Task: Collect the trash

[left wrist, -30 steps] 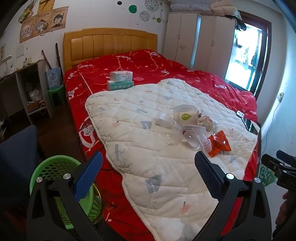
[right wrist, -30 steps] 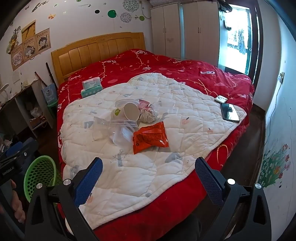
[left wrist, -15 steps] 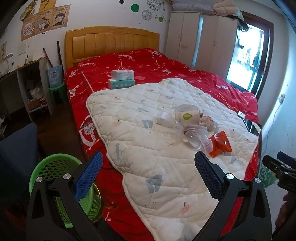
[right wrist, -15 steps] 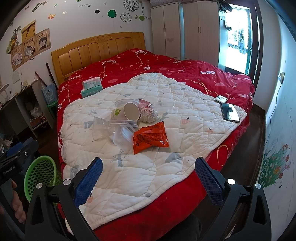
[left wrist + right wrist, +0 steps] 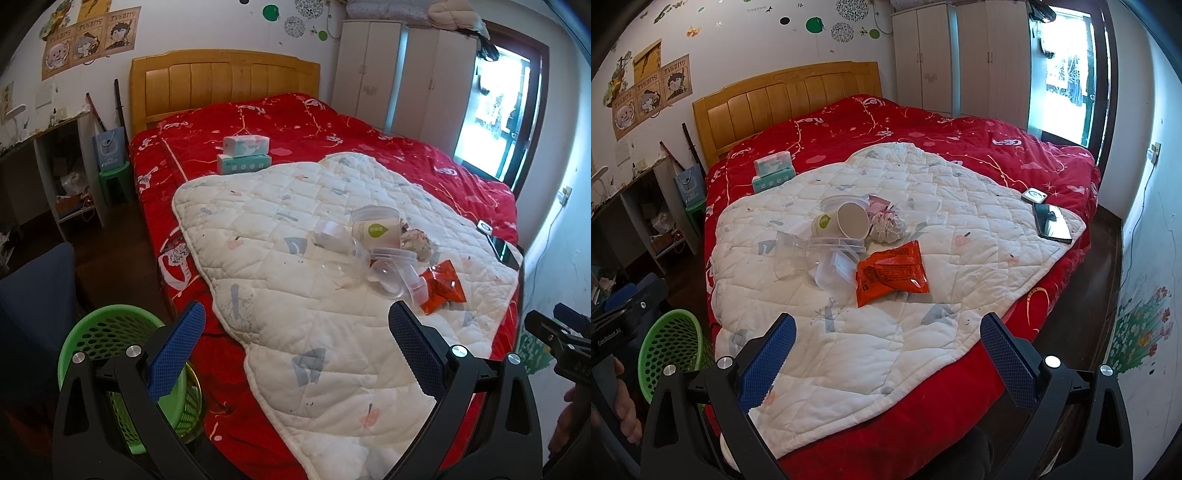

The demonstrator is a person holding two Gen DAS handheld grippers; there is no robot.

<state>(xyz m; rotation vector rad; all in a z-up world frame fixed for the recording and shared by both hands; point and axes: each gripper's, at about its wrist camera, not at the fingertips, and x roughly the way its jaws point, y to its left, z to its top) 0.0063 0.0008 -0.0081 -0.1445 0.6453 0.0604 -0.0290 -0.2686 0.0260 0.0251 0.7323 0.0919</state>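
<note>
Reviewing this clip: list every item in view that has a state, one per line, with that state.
left gripper: open, holding nothing
right gripper: open, holding nothing
paper cup: tipped on its side, empty
orange snack packet: lying flat on the quilt
crumpled tissue: balled up beside the cup
clear plastic containers: tipped over, empty
green basket: upright on the floor
tissue packs: stacked in two
phone: face up, screen dark
wardrobe: doors shut

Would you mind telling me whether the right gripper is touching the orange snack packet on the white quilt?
Apart. The right wrist view shows the right gripper with open jaws, bare white quilt separating it from the orange snack packet.
</note>
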